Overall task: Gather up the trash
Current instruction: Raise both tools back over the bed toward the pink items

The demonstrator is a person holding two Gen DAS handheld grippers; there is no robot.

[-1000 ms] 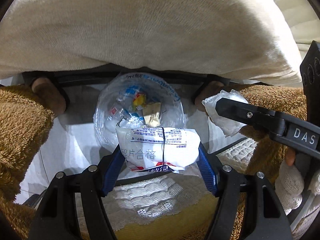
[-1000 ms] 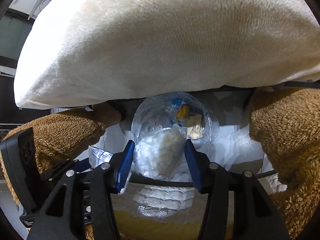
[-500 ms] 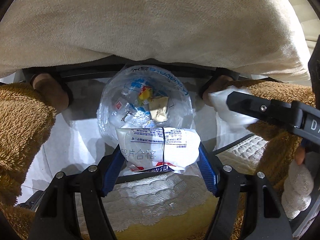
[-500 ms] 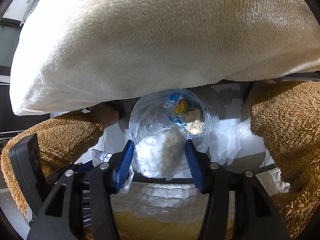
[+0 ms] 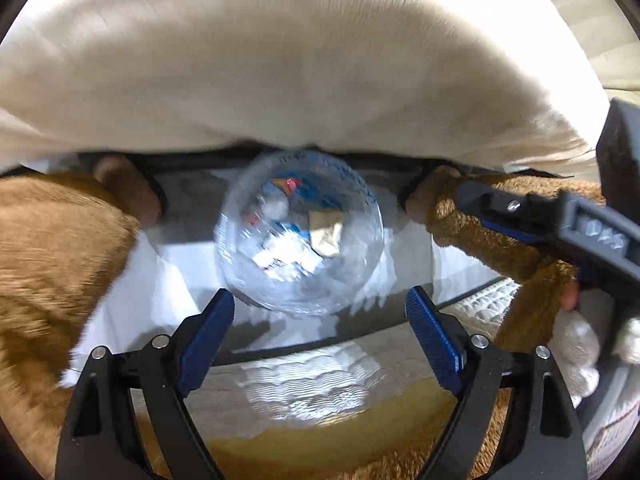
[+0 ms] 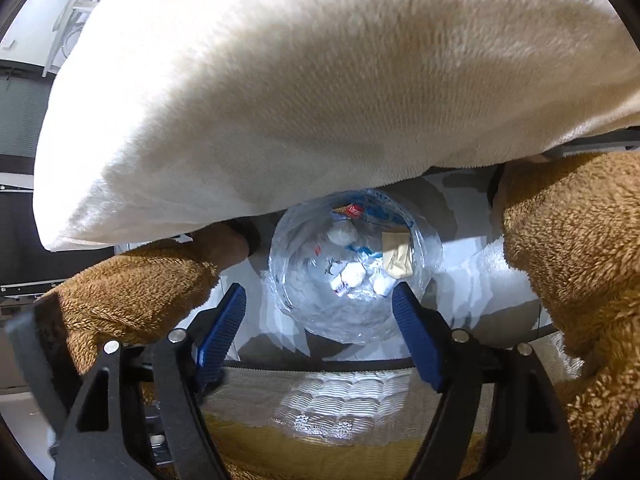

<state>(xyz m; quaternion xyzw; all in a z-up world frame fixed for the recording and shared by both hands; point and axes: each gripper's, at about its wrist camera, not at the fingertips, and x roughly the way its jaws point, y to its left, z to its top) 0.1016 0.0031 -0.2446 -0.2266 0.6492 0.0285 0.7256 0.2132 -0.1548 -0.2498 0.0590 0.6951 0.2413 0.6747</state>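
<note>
While cream fleecy pillow (image 6: 320, 92) fills the top, fuzzy brown sleeves (image 6: 572, 256) flank a round clear plastic bag (image 5: 300, 232), mouth facing cams, crumpled wrappers (image 6: 352, 274) inside; left gripper (image 5: 320, 312) & right gripper (image 6: 320, 312) both spread wide, empty, just before the bag

blurred print on bag (image 5: 300, 232), nothing legible

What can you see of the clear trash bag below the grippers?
The clear plastic bag is thin, crinkled and transparent, with blue print near its rim, its round mouth held open towards both cameras. Inside lie white wrappers, a tan paper scrap and a small red piece. It sits under the cream cushion, beyond both open grippers; neither touches it. What holds it open is not visible.
</note>
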